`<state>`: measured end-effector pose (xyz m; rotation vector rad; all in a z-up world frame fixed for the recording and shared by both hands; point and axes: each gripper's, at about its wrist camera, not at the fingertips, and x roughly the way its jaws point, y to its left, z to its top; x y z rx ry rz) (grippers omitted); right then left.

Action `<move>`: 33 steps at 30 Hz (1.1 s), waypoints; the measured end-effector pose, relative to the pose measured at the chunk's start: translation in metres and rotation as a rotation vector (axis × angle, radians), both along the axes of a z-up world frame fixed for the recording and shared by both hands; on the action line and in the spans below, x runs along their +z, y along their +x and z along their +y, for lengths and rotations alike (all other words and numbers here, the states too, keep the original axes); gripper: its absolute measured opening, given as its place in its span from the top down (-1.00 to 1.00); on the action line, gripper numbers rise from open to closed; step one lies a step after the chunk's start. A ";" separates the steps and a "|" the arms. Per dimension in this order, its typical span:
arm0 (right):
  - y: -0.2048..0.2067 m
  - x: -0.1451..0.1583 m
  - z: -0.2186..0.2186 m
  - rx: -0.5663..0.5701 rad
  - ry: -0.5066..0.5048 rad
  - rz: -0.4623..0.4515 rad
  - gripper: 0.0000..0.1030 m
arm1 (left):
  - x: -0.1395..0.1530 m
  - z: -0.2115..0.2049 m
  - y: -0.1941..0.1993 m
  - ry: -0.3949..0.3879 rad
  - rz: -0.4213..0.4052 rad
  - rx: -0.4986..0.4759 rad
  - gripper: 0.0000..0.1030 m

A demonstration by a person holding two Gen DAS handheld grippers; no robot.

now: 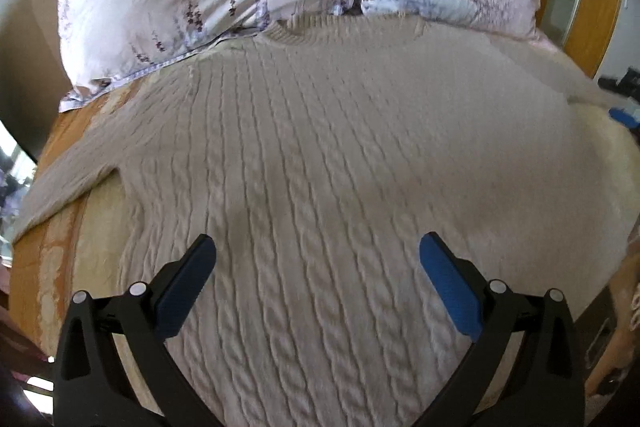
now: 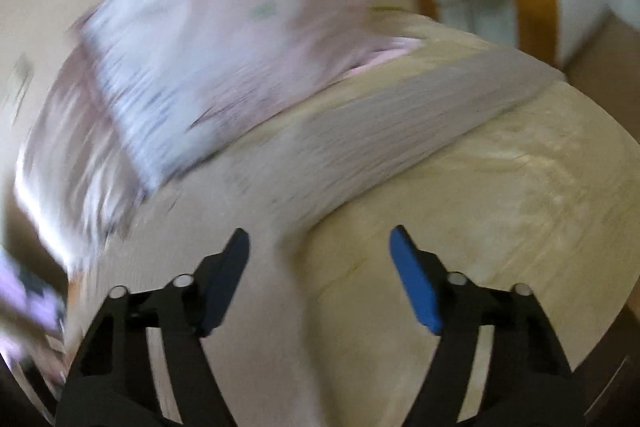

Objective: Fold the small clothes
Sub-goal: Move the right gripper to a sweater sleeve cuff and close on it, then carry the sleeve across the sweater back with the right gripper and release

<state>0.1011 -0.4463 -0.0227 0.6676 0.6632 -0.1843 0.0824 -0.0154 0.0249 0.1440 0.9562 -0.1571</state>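
While the sweater [image 1: 320, 147] lies flat, unfolded, your left gripper [image 1: 316, 247] and right gripper [image 2: 320, 239] gape empty; next, pinch a sleeve [image 2: 400, 115].

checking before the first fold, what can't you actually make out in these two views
- Sweater hem: left wrist view, cut off at the bottom edge behind the left gripper.
- Its far sleeve: left wrist view, blurred near the right edge.
- Pillows and sleeve: right wrist view, print and knit lost to motion blur.
- Right gripper: open, but its height above the bed is unclear.
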 end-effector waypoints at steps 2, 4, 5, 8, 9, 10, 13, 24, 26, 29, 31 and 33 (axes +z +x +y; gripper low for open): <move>0.008 -0.009 -0.030 -0.088 0.077 0.038 -0.16 | 0.003 0.002 0.011 -0.050 0.019 -0.008 -0.97; 0.016 -0.020 -0.055 -0.146 0.158 0.055 -0.09 | 0.006 0.004 0.020 -0.085 0.021 -0.019 -0.97; 0.017 -0.023 -0.062 -0.166 0.181 0.059 -0.02 | 0.007 0.005 0.024 -0.099 0.012 -0.024 -0.97; 0.022 -0.037 -0.081 -0.236 0.248 0.081 0.10 | 0.013 0.005 0.035 -0.097 -0.011 -0.032 -0.97; 0.025 -0.042 -0.086 -0.250 0.275 0.085 0.15 | 0.015 0.005 0.037 -0.096 -0.016 -0.033 -0.97; 0.026 -0.043 -0.089 -0.257 0.290 0.074 0.20 | 0.017 0.005 0.041 -0.096 -0.027 -0.032 -0.97; 0.029 -0.043 -0.097 -0.278 0.287 0.067 0.25 | 0.020 0.008 0.050 -0.117 -0.039 -0.033 -0.97; 0.027 -0.053 -0.126 -0.374 0.317 0.020 0.77 | 0.016 0.026 0.076 -0.337 0.010 -0.051 -0.97; 0.028 -0.049 -0.122 -0.369 0.272 0.027 0.80 | 0.019 0.029 0.079 -0.340 -0.006 -0.053 -0.97; 0.029 -0.033 -0.112 -0.351 0.203 -0.015 0.82 | 0.023 0.033 0.084 -0.352 -0.008 -0.058 -0.97; 0.028 -0.014 -0.099 -0.308 0.153 -0.068 0.82 | 0.025 0.035 0.087 -0.355 -0.013 -0.059 -0.97; 0.029 0.003 -0.085 -0.260 0.112 -0.109 0.83 | 0.027 0.038 0.087 -0.359 -0.022 -0.062 -0.97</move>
